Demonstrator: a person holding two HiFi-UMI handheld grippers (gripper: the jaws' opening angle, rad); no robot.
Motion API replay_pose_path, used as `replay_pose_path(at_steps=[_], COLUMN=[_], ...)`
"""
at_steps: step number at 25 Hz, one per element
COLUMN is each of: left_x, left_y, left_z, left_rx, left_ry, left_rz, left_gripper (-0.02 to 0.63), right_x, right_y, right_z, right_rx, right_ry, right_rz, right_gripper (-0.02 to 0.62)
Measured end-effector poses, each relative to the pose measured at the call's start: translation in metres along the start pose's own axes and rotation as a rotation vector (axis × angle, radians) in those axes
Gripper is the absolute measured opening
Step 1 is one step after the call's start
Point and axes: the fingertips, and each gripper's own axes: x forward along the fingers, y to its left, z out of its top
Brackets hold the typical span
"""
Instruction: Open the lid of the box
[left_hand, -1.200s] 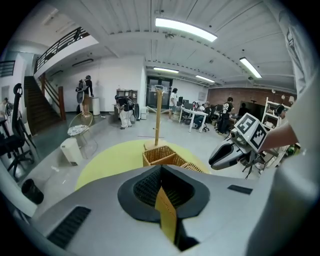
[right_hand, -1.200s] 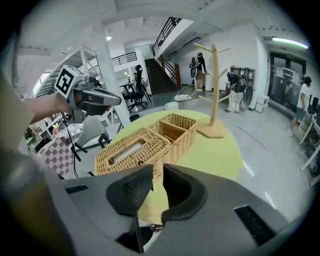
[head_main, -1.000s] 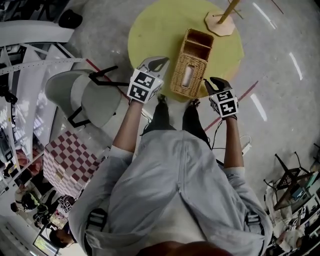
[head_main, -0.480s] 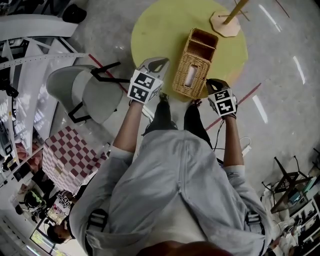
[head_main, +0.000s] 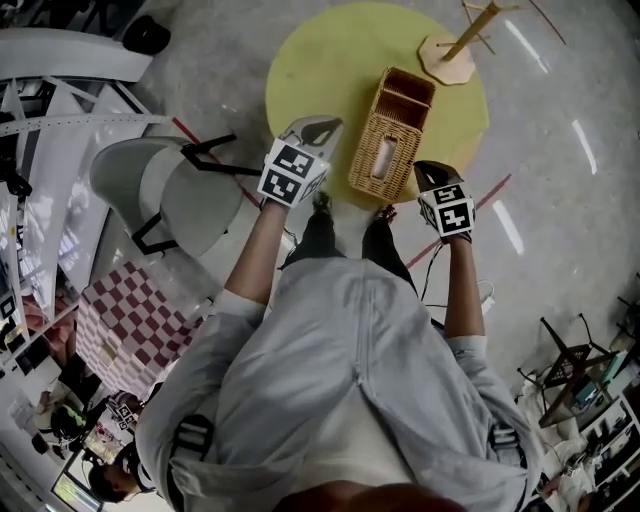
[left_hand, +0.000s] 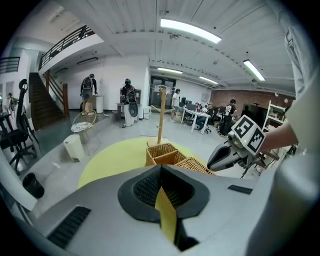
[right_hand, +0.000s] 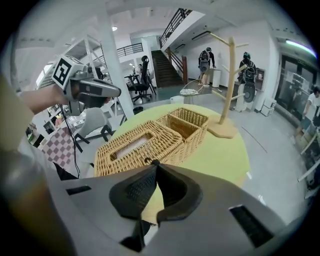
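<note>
Wicker box (head_main: 392, 140) sits between two grippers on yellow tabletop (head_main: 320, 70)
Lid (head_main: 380, 158) down; left gripper (head_main: 318, 127) and right gripper (head_main: 427, 170) flank its near end, each with jaws together, holding nothing.

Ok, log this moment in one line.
wicker box: lid shut, on yellow table | left gripper: shut, empty | right gripper: shut, empty

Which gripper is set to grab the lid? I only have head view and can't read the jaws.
Observer: Right gripper view shows the right gripper with its jaws together and nothing between them.
Operator: Aimed at anything?
Observer: Its tips line up with a small dark loop on the near edge of the lid of the wicker box. I can't tell if they touch.
Operator: Left?
Observer: The left gripper has its jaws together too, and it is empty.
</note>
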Motion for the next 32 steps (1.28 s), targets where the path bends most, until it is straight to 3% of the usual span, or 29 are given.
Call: replay_pose_path(at_steps=[17,25,32], left_x=[-0.045,-0.067,-0.083], left_y=[0.035,0.06,0.09], left_z=[0.011,-0.004,-0.025], left_rx=[0.035,0.026,-0.021], left_ry=[-0.096,-0.106,-0.103], left_rz=[-0.093,-0.103,-0.074], left_gripper=[0.029,0.029,0.029], right_x=[-0.04,-0.019,0.031], right_y=[0.043,0.085,0.119], right_z=[0.088,0.143,0.171], right_rx=[0.032,-0.016,-0.086], right_ry=[-0.129,-0.189,-0.149], right_rz=[-0.129,-0.105,-0.03], right_gripper=[0.029,0.029,0.029])
